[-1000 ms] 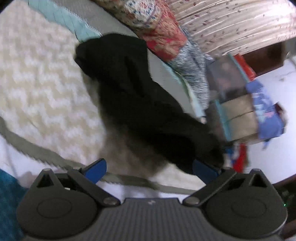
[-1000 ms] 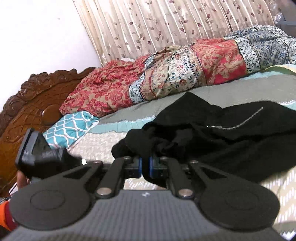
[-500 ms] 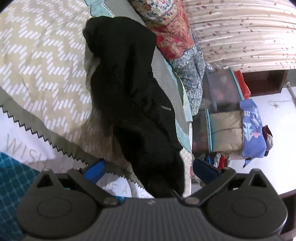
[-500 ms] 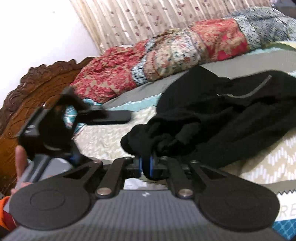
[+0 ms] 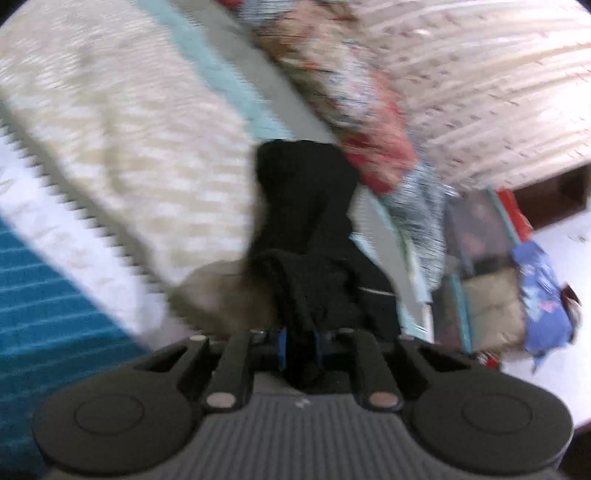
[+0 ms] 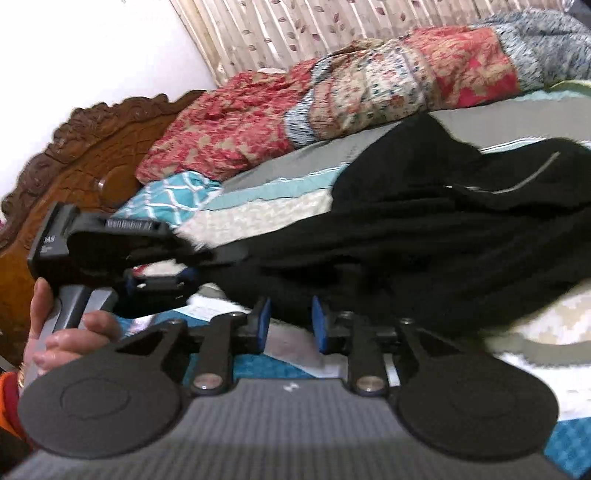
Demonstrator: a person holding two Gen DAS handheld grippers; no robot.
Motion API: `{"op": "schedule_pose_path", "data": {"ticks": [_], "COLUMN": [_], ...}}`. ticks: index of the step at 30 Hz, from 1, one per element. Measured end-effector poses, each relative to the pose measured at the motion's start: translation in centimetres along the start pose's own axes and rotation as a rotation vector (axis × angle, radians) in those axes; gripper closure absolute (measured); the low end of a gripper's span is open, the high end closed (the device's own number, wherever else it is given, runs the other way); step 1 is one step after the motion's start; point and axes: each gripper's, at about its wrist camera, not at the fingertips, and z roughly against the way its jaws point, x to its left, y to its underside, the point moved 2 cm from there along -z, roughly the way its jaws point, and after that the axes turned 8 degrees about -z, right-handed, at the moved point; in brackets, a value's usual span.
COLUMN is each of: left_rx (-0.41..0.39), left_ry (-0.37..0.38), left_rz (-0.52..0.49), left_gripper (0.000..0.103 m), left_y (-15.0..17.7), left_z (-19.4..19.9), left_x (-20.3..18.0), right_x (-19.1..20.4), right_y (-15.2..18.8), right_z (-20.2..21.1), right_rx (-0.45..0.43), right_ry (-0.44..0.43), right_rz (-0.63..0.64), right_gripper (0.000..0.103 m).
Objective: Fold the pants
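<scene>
The black pants [image 6: 443,229] lie bunched across the bedspread [image 6: 258,218], a grey zip line showing near the far right. My left gripper [image 5: 299,347] is shut on a thick fold of the pants [image 5: 306,229], which runs away from it up the bed; this view is blurred by motion. In the right wrist view a hand [image 6: 74,332] holds that left gripper [image 6: 184,273] at the pants' left end. My right gripper [image 6: 290,326] has its jaws opening. Its blue pads [image 6: 262,325] stand apart just under the cloth's near edge, and bedspread shows between them.
A rolled red and blue patterned quilt [image 6: 369,92] lies along the far side of the bed below a leaf-print curtain [image 6: 295,29]. A carved wooden headboard [image 6: 92,155] and a teal pillow [image 6: 173,195] are at the left. Boxes and bags [image 5: 491,295] stand beside the bed.
My left gripper moved in over the pants' end and closed on the cloth. My right gripper, which was shut on the pants, has parted its pads and the fabric has slipped out.
</scene>
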Motion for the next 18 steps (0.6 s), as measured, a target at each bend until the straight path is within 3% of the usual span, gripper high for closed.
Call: {"op": "schedule_pose_path", "data": {"ticks": [4, 7, 12, 14, 16, 18], "left_rx": [0.028, 0.049, 0.057, 0.055, 0.05, 0.043], "left_ry": [-0.029, -0.049, -0.067, -0.073, -0.08, -0.088], "left_rz": [0.051, 0.044, 0.036, 0.031, 0.025, 0.019], "left_gripper": [0.091, 0.09, 0.09, 0.09, 0.09, 0.09], "left_y": [0.7, 1.4, 1.6, 1.4, 1.3, 1.1], "left_z": [-0.4, -0.9, -0.9, -0.8, -0.5, -0.2], "left_x": [2.3, 2.4, 2.5, 2.1, 1.9, 1.7], "right_x": [-3.4, -5.2, -6.7, -7.4, -8.2, -8.8], "right_y": [-2.1, -4.3, -6.3, -6.8, -6.8, -6.7], "right_z": [1.4, 0.9, -5.1, -7.9, -10.4, -11.8], "right_rx": [-0.076, -0.117, -0.04, 0.021, 0.094, 0.129], "right_ry": [0.163, 0.287, 0.409, 0.407, 0.414, 0.467], "right_rz": [0.021, 0.137, 0.394, 0.433, 0.44, 0.445], "right_gripper": [0.073, 0.068, 0.052, 0.049, 0.039, 0.043]}}
